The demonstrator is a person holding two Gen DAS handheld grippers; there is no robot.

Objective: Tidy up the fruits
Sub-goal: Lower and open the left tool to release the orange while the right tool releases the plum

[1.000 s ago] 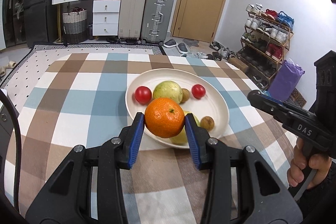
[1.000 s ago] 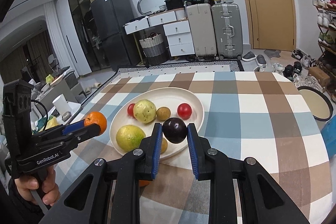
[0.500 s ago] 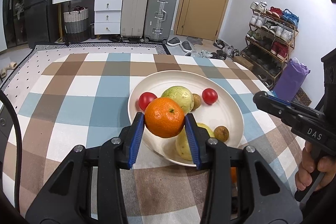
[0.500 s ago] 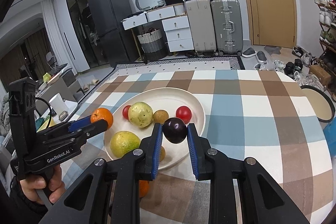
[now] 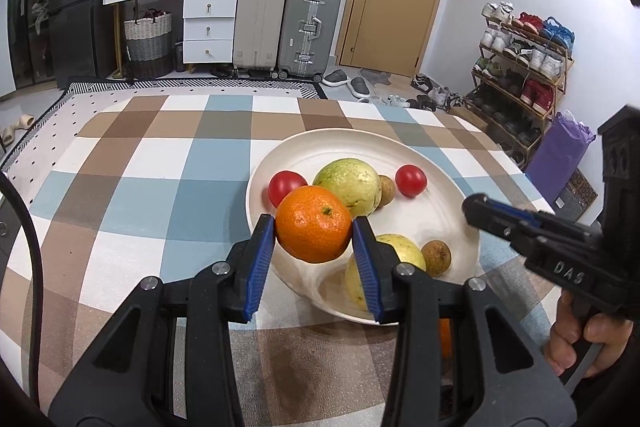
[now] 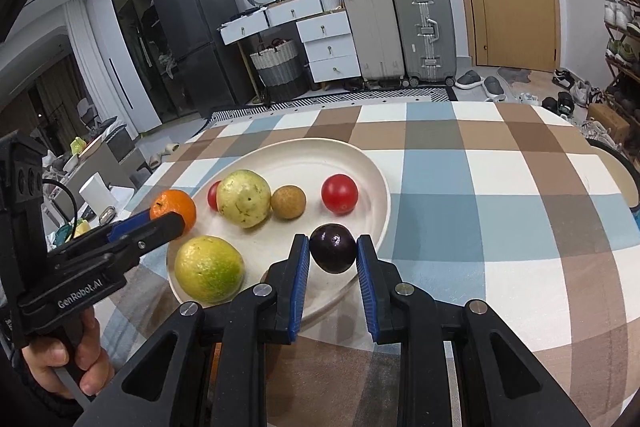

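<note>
The left gripper [image 5: 314, 253] pinches a tangerine [image 5: 313, 224] above the near-left rim of the white plate [image 5: 440, 223] — the right gripper [image 6: 333, 269] pinches a dark plum [image 6: 333, 253] over the near-right rim. Both fruits hang just above the plate, so I think they go down next.

plate [image 5: 452, 227]: matt, smooth, cream, plastic-like | tablecloth [image 5: 168, 179]: checked woven cloth, matt | orange [image 5: 314, 224]: dimpled, slight sheen | plum [image 6: 333, 253]: dark, glossy, smooth | pads [image 5: 259, 263]: blue, ribbed | far suitcase [image 5: 309, 25]: ribbed, metal-look
</note>
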